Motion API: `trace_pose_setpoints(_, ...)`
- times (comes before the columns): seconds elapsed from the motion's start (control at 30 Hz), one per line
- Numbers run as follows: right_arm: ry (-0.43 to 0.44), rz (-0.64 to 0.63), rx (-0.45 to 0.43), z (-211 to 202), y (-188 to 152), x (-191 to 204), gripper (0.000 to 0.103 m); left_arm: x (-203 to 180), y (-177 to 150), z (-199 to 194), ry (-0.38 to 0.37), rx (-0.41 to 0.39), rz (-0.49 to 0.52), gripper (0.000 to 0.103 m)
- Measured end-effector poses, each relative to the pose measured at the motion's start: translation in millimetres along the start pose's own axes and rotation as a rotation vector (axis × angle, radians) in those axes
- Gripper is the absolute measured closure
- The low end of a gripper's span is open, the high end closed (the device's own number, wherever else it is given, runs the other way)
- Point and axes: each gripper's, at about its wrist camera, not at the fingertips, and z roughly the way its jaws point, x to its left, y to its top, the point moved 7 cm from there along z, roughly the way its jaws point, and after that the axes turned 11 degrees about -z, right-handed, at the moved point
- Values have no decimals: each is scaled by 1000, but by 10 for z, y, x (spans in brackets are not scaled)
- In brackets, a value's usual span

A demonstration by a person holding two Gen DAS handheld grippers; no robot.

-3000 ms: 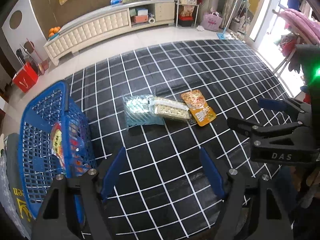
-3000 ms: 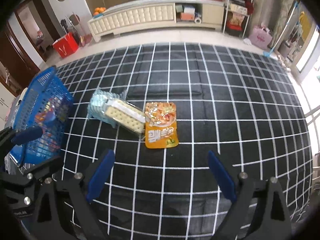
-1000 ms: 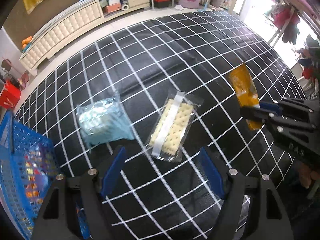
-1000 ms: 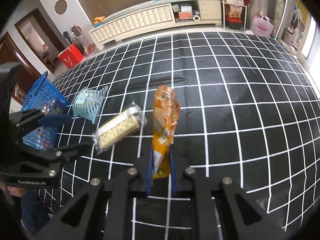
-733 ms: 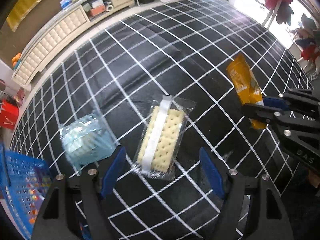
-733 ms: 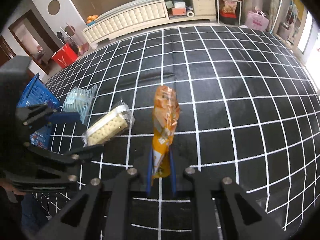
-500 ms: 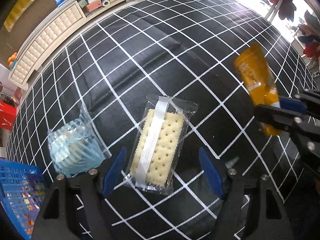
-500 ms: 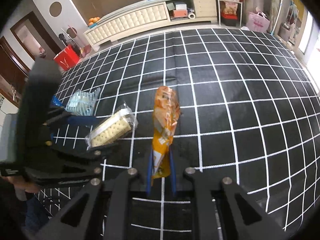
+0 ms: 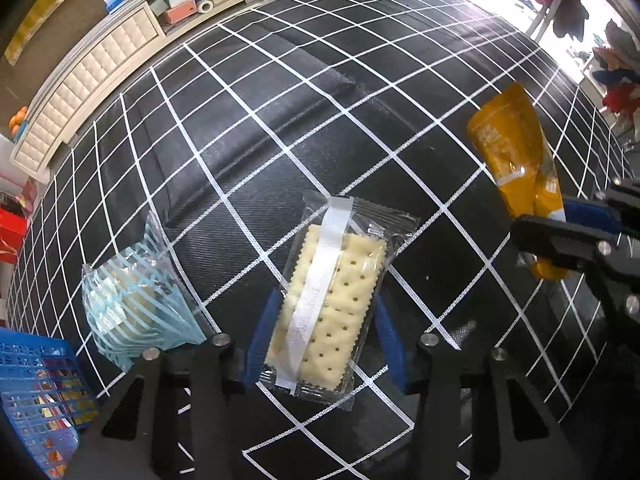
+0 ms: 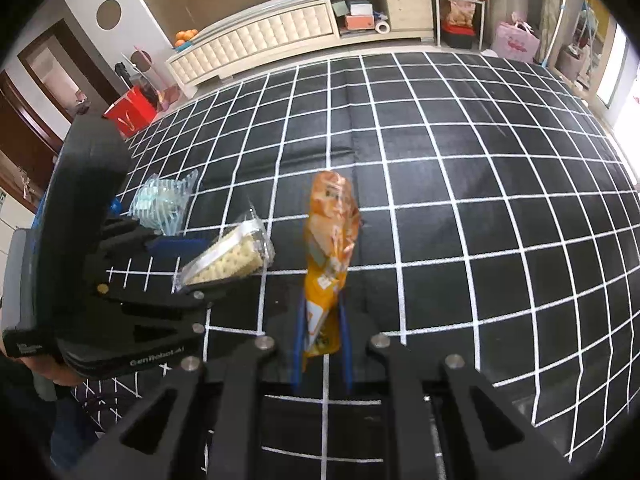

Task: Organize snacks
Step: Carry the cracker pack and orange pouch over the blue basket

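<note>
Closing left hand-held gripper (image 9: 322,340) around cracker pack (image 9: 330,312) | right hand-held gripper (image 10: 322,344) clamps orange pouch (image 10: 330,232)

You see a matt woven black cloth (image 9: 304,92), crackers in clear glossy film (image 9: 328,304), a shiny orange foil pouch (image 10: 330,232), and a blue plastic mesh basket (image 9: 36,376).

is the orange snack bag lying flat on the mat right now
No, the orange snack bag stands up off the checkered mat, pinched at its lower end in the right gripper.
</note>
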Motion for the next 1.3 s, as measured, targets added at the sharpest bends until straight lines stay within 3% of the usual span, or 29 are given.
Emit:
trace_pose_setpoints(0.23, -14, -14, 11, 32, -30, 19, 84, -127, -101, -43, 18, -21, 0, 60)
trace_pose_setpoints(0.57, 6, -35, 4, -96, 53, 251, 84, -42, -369, -422, -35, -99, -104, 61)
trace_pose_setpoints(0.93, 4, -155, -60, -638, 135, 1010, 84, 340, -624, -1278, -61, -236, -198, 61)
trace_pose_setpoints(1.3, 15, -296, -107, -938, 307, 1851, 84, 975, -1163, -2052, -69, -376, -322, 61)
